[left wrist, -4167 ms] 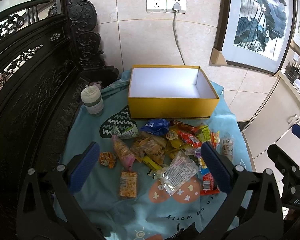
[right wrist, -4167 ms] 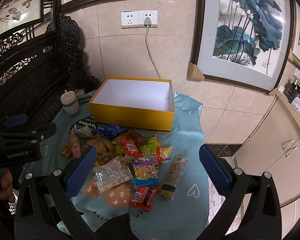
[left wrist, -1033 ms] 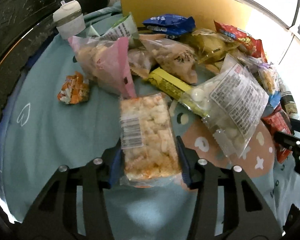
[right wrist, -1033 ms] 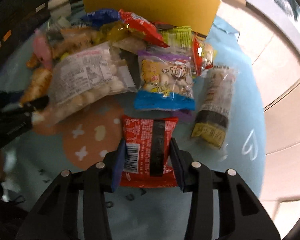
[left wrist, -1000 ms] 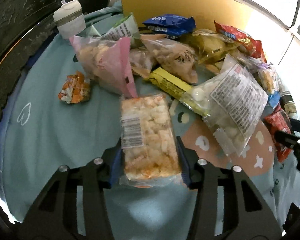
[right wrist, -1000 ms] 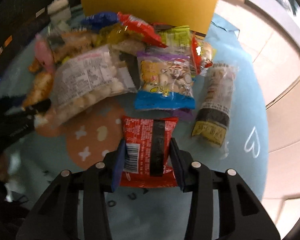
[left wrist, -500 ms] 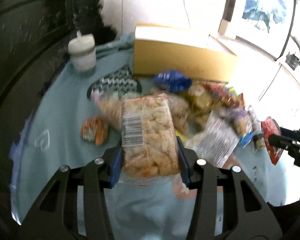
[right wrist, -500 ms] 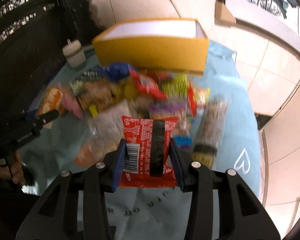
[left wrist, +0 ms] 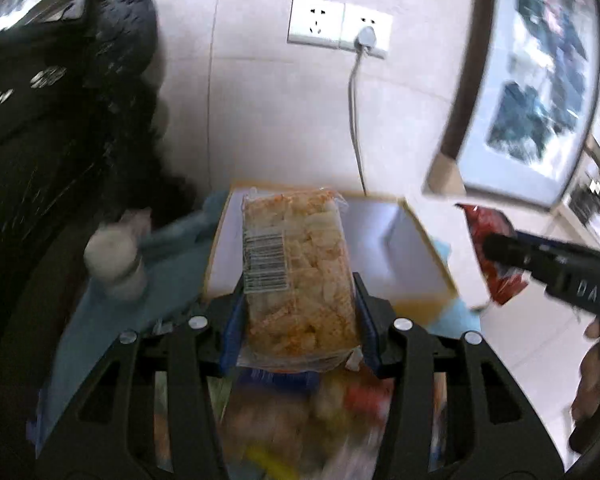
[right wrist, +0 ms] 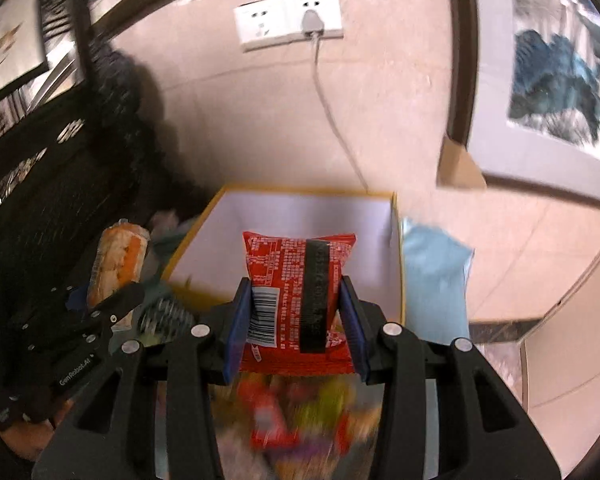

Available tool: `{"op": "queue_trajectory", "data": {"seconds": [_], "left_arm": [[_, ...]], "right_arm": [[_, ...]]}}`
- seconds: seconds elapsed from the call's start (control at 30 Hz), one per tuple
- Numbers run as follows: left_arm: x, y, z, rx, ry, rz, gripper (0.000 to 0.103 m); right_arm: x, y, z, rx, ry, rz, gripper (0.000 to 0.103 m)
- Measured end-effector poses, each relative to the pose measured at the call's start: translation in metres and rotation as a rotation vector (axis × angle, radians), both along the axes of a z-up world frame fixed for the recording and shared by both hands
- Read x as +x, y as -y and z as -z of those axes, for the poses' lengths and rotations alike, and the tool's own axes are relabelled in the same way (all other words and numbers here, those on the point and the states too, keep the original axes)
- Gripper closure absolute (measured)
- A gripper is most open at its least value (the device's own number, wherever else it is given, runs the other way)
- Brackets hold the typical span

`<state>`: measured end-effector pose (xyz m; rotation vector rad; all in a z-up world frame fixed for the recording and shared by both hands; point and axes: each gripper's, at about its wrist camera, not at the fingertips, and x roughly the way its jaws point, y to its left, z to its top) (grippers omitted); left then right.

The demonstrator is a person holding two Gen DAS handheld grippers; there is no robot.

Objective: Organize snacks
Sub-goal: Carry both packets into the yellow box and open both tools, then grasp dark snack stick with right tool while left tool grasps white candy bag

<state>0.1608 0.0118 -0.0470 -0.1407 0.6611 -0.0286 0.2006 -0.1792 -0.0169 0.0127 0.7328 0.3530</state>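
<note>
at centre frame, left gripper (left wrist: 300,316): we pinch the rice cracker pack (left wrist: 298,270)
right gripper (right wrist: 296,320): we pinch the red snack packet (right wrist: 296,292)
yellow box (right wrist: 396,240): behind both, looks empty (floor partly hidden)
left: snack pile (right wrist: 300,420), lower frame, unsorted

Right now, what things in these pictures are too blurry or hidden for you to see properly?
- Loose snack pile: left wrist view, motion blur smears it; the black left gripper covers part.
- Same pile, right wrist view: blurred beneath the red foil packet.
- Yellow cardboard box: its floor partly hidden by that packet.
- White lidded cup: too blurred to read.
</note>
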Motion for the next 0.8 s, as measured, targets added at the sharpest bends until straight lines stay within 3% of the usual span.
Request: {"op": "queue_trajectory", "data": {"seconds": [0.07, 0.1, 0.13, 0.17, 0.23, 0.3, 0.53, 0.63, 0.8], "left_arm": [[0.047, 0.001, -0.005, -0.022, -0.032, -0.014, 0.054], [0.065, 0.001, -0.002, -0.021, -0.063, -0.015, 0.045], [0.083, -0.001, 0.003, -0.020, -0.107, -0.031, 0.024], [0.091, -0.005, 0.008, -0.017, -0.139, -0.055, 0.017], [0.091, -0.019, 0.010, -0.025, -0.154, -0.103, 0.013], [0.077, -0.030, 0.011, -0.036, -0.134, -0.135, 0.007], [-0.017, -0.058, 0.054, 0.013, -0.157, -0.207, 0.006], [-0.060, -0.055, 0.083, 0.074, -0.201, -0.168, 0.006], [-0.115, -0.058, 0.135, 0.239, -0.281, -0.105, 0.006]], "right_arm": [[0.035, -0.002, -0.005, 0.016, -0.016, -0.001, 0.058], [0.055, -0.004, -0.001, 0.006, -0.052, 0.001, 0.048], [0.068, -0.005, 0.003, -0.020, -0.077, 0.019, 0.043], [0.076, -0.005, 0.004, -0.044, -0.087, 0.045, 0.040], [0.079, 0.002, 0.004, -0.032, -0.078, 0.052, 0.040], [0.066, 0.010, 0.007, -0.027, -0.064, 0.063, 0.039], [-0.008, 0.022, 0.062, -0.113, -0.121, 0.067, 0.036], [-0.052, 0.024, 0.098, -0.158, -0.158, 0.078, 0.036], [-0.111, 0.030, 0.158, -0.174, -0.276, 0.146, 0.036]]}}
